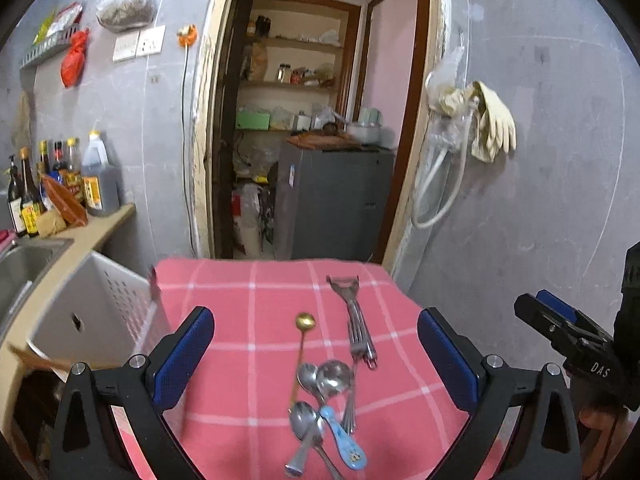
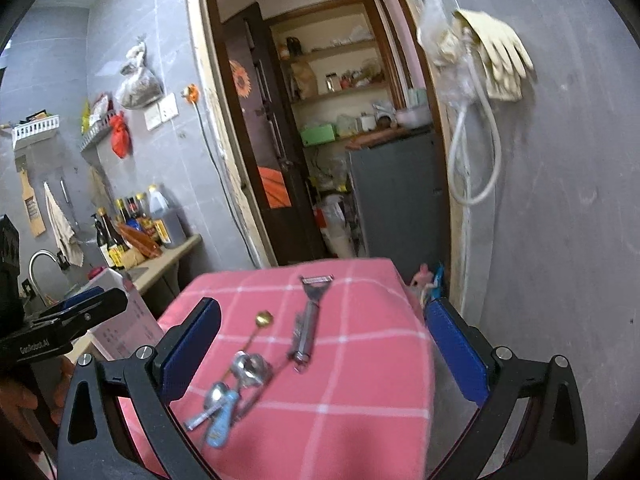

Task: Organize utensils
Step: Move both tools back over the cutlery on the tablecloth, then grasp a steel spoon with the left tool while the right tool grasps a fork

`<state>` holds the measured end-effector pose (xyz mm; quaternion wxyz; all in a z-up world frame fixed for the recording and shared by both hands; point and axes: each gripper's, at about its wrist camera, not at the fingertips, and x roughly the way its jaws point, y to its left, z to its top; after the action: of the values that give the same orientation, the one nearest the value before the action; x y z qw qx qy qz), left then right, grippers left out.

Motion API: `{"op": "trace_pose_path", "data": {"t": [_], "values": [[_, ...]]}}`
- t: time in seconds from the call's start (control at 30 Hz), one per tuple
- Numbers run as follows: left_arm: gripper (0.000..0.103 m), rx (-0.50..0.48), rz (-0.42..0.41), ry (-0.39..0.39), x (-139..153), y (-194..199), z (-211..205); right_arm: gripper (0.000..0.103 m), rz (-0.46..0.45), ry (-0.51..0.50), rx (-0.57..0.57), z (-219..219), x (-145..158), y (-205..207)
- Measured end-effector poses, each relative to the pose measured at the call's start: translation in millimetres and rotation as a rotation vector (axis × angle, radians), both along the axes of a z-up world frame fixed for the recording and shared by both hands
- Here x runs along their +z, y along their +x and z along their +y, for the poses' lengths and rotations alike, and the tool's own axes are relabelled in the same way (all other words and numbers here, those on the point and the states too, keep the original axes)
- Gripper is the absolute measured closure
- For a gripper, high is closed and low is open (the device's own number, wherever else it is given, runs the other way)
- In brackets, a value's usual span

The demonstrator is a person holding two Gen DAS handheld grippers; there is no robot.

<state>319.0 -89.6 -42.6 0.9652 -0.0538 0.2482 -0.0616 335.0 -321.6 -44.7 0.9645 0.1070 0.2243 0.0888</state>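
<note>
utensils (image 1: 332, 396) lie in a loose pile on the pink checked tablecloth (image 1: 248, 292), near the front edge, between my 2 grippers. in the pile: a few steel spoons (image 1: 334, 376), a small spoon w/ a light-blue handle (image 1: 344, 440), a long thin gold-bowl spoon (image 1: 305, 322) angling away from the heap, forks (image 1: 362, 344) stacked together, and a steel peeler (image 1: 343, 283) furthest back, its blade end toward the far edge of the cloth.

my left gripper (image 1: 316, 354) hangs above the pile, jaws spread as wide as they go, nothing between the blue pads (image 1: 182, 360), not touching anything. my right gripper (image 2: 322, 350) is the same: fully apart, empty, hovering over the cloth w/ the pile low and left of centre in its view. right wrist view is blurred, so fine detail in the heap is hard to tell there.

left of the table stands a white perforated basket (image 1: 104, 300), just beside the cloth edge. behind it a counter w/ a steel sink (image 1: 24, 264) and sauce bottles (image 1: 60, 184). straight ahead an open doorway (image 1: 316, 120) w/ shelves and a grey cabinet; rubber gloves (image 1: 490, 120) hang on the wall to the right.
</note>
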Motion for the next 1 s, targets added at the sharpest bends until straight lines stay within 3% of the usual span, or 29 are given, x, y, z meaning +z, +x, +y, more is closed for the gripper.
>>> {"op": "trace_pose_path", "data": {"t": [0.47,0.63,0.77,1.0], "values": [[0.001,0.028,0.198,-0.076,-82,32,-4,0.003,0.156,0.076,0.090,0,-79,36],[0.012,0.040,0.264,-0.119,-107,38,5,0.028,0.234,0.116,0.162,15,-107,53],[0.022,0.038,0.306,-0.142,-120,42,9,0.039,0.287,0.135,0.207,29,-125,65],[0.050,0.018,0.405,-0.190,-143,53,14,0.065,0.363,0.134,0.300,58,-143,81]]}}
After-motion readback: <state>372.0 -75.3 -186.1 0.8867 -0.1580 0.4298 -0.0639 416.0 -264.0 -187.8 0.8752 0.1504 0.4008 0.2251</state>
